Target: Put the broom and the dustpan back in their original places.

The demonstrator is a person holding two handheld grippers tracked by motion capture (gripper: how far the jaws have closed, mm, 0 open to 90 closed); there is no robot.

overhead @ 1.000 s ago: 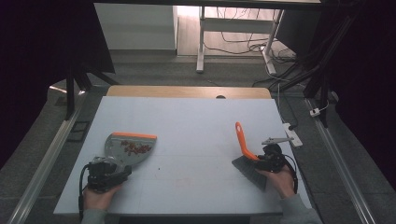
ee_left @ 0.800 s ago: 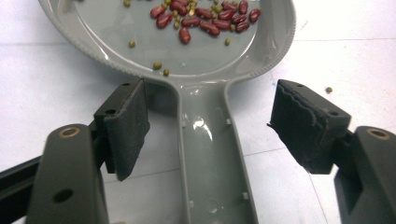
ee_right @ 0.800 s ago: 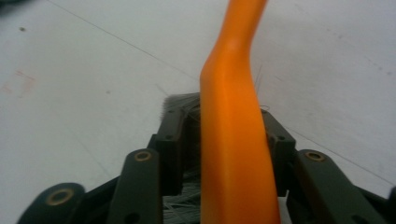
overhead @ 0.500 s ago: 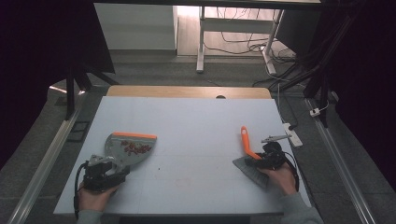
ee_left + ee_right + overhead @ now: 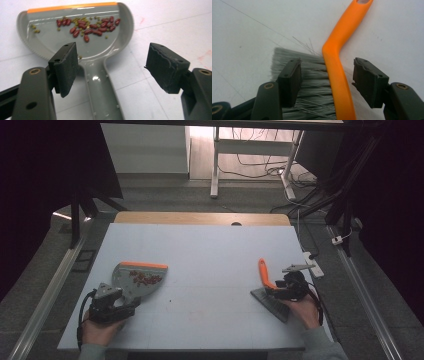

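The person is finishing a sweep-up: red beans and a few small green ones are lying in the pan of the grey dustpan, near its orange lip, and both tools are being set down on the white desk.

At the right, the right claw is standing wide over the brush; its jaws have just been opening, and the orange handle is lying between them with a gap on each side, the grey bristles spreading flat on the desk. So the brush is released and resting at the near right of the desk.

At the near left, the left claw is also standing open, with the dustpan's grey handle running between the jaws; the left pad is just beside the handle, though I cannot tell if it is touching, while the right pad is well apart from it. The pan is sitting flat on the desk.

By my reading, the letting-go step is in hand. The next move is probably calling for both claws to draw straight back toward the near edge, without dragging a handle and spilling the beans.
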